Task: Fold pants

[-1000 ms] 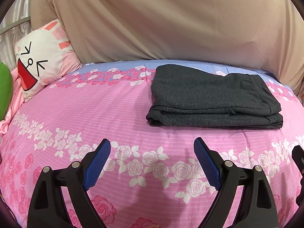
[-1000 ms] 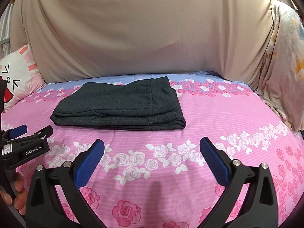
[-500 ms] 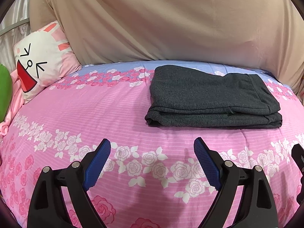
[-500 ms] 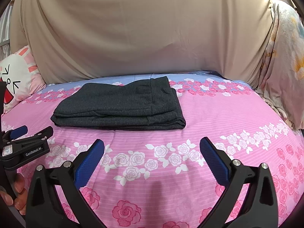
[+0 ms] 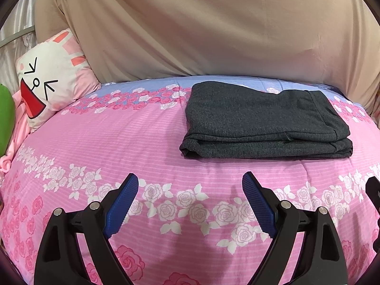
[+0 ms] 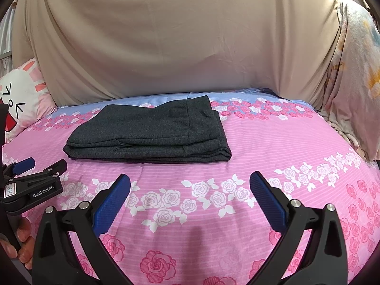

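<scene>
Dark grey pants (image 5: 263, 121) lie folded in a flat rectangular stack on the pink floral bedspread (image 5: 118, 142), toward the far side of the bed. They also show in the right wrist view (image 6: 152, 135). My left gripper (image 5: 190, 182) is open and empty, held above the bedspread in front of the pants, apart from them. My right gripper (image 6: 190, 182) is open and empty, likewise short of the pants. The left gripper also shows at the left edge of the right wrist view (image 6: 35, 168), held by a hand.
A white and pink cartoon-face pillow (image 5: 49, 80) leans at the back left, with a green object (image 5: 6, 118) beside it. A beige sheet (image 5: 190, 28) hangs behind the bed. A floral cloth (image 6: 356, 76) hangs at the right.
Both views have shifted only slightly; the pants sit a touch lower and to the left in the left wrist view. Both grippers stay open and the pants have not moved.
</scene>
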A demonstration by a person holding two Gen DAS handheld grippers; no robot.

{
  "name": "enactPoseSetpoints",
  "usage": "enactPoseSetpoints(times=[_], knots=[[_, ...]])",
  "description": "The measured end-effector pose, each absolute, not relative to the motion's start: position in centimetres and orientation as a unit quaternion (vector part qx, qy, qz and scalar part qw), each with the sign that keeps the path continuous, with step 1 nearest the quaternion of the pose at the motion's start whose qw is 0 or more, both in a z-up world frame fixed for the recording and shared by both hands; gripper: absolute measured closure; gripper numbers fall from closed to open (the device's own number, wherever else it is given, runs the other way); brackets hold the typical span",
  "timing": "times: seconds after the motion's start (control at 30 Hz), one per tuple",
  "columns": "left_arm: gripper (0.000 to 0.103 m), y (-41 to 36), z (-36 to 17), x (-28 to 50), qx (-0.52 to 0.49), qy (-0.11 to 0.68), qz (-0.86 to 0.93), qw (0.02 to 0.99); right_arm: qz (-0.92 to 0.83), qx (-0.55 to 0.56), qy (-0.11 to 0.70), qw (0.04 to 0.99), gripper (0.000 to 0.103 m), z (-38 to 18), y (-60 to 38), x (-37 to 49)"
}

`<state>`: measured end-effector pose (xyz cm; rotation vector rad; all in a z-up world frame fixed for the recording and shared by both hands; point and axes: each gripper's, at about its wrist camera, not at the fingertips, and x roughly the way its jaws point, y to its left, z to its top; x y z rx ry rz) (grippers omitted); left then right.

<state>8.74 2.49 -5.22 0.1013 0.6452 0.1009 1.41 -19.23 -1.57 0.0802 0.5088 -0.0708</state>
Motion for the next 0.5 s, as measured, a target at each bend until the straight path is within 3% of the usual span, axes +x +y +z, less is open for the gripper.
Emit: enactPoseSetpoints(times=[0.5], knots=[[0.016,2.31,-5.22,8.8,0.052,0.316,0.048,0.946,-0.035,0.04,0.252,0.966,0.005,-1.53,-19.24,1.41]])
